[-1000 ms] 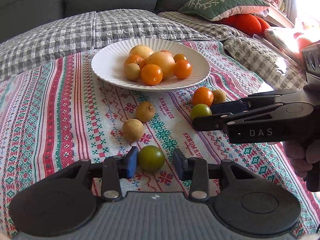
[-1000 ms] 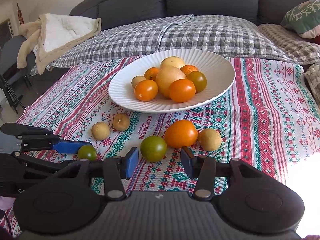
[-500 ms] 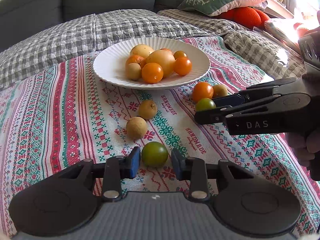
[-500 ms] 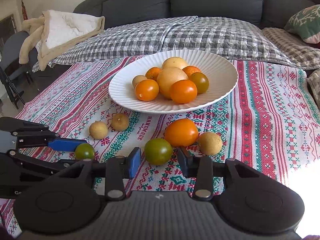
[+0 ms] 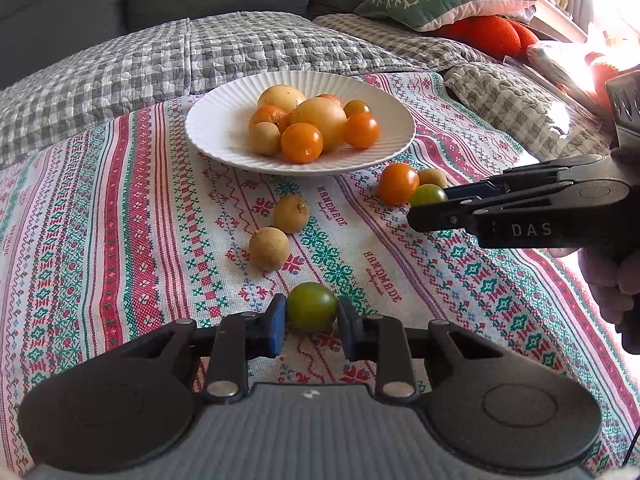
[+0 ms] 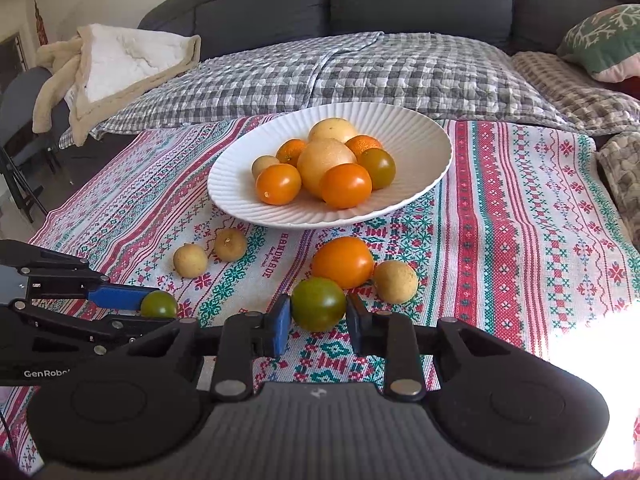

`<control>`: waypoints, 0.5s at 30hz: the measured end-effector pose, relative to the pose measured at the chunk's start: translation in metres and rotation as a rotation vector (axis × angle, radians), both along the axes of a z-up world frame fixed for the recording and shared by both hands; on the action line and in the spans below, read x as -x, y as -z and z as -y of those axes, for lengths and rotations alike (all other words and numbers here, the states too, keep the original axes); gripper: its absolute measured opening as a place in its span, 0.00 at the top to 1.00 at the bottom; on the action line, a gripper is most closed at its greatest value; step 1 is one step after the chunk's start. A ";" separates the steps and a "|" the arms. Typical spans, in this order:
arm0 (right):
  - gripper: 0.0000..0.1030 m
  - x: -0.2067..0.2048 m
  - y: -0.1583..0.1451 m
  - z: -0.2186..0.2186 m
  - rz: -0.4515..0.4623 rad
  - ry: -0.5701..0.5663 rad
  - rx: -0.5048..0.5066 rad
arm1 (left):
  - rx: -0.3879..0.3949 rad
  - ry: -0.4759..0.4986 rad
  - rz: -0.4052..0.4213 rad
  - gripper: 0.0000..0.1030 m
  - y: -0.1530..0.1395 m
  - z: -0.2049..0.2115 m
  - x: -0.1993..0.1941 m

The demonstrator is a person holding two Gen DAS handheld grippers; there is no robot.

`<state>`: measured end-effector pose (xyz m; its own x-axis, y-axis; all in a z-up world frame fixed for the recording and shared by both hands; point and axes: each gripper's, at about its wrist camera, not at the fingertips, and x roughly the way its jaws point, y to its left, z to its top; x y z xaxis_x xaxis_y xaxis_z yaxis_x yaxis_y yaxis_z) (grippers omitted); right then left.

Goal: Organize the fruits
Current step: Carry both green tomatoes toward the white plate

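We have both claws down on the embroidered cloth (image 5: 120, 208) that covers the surface, each one taking a loose green tomato so the two can go to the white plate (image 6: 240, 196) together. Our left claw (image 5: 311, 322) is clamped on its green tomato (image 5: 312, 307): the blue pads press both flanks, and the fruit rests on the cloth near the front edge of the surface. Our right claw (image 6: 318, 320) is likewise clamped on the other green tomato (image 6: 319, 304), which sits just in front of an orange tomato (image 6: 342, 262) and beside a tan round fruit (image 6: 395, 282). Each claw comes in low and slanted, so the pads meet the widest part of the fruit.

The plate lies toward the back of the surface, already piled with fruit on its right half, with bare rim on its left. Two more tan fruits (image 5: 280, 228) wait on the cloth between the left claw and the plate. We judge the lift comes next, and a gentle squeeze matters, since tomatoes bruise.
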<state>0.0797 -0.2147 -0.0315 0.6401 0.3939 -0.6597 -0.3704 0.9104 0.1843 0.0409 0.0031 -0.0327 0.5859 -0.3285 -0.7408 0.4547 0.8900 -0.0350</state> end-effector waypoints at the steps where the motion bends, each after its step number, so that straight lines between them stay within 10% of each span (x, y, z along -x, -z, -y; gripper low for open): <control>1: 0.74 0.000 -0.002 0.000 0.002 0.004 0.000 | 0.006 -0.002 -0.003 0.97 0.000 0.000 0.000; 15: 0.74 0.002 -0.025 0.007 0.037 0.051 -0.028 | 0.089 0.000 0.035 0.97 -0.028 0.008 0.004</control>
<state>0.0772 -0.2220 -0.0060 0.6835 0.3783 -0.6243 -0.3308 0.9229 0.1971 0.0369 -0.0051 -0.0050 0.6110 -0.3918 -0.6879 0.4571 0.8841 -0.0976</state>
